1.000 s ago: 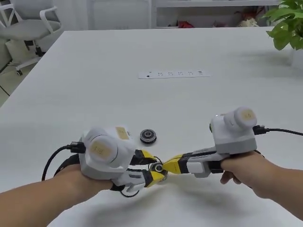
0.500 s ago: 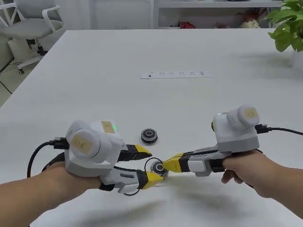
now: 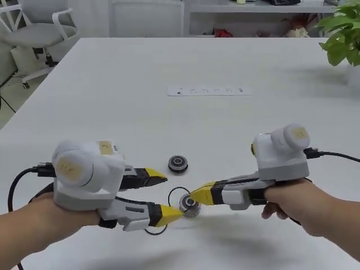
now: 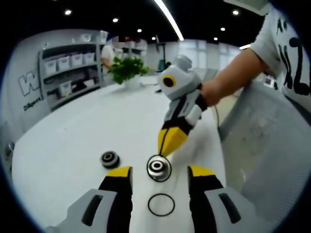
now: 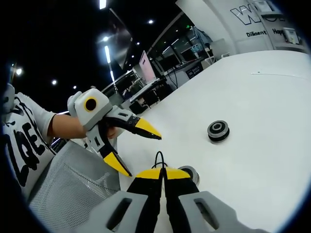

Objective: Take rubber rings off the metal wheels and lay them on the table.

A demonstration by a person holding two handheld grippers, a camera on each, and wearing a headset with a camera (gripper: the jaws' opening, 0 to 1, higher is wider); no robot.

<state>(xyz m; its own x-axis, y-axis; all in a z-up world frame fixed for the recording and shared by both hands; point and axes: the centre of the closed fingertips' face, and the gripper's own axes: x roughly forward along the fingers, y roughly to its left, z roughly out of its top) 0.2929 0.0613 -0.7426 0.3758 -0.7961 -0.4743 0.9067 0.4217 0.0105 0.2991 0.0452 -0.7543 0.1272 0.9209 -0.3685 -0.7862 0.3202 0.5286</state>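
Note:
A small metal wheel (image 3: 190, 206) (image 4: 157, 167) (image 5: 193, 171) lies on the white table (image 3: 225, 129). My right gripper (image 3: 192, 198) (image 5: 163, 171) is shut on the thin black rubber ring (image 3: 176, 193) (image 5: 159, 157) that loops from this wheel. My left gripper (image 3: 171, 195) (image 4: 160, 173) stands open just left of the wheel, its yellow tips either side and apart from it. A loose rubber ring (image 4: 161, 204) (image 3: 152, 230) lies flat near the left gripper. A second wheel (image 3: 178, 163) (image 4: 110, 158) (image 5: 218, 130), with its black ring on, sits farther back.
A white power strip (image 3: 206, 90) lies at mid-table. A green plant (image 3: 341, 29) stands at the far right corner, and an office chair (image 3: 35, 27) beyond the far left edge. A black cable (image 3: 334, 156) trails from the right gripper.
My left gripper has opened wide and drawn back to the left, away from the wheel it was around. The right gripper stays shut at the wheel, and a loop of ring now shows beside it.

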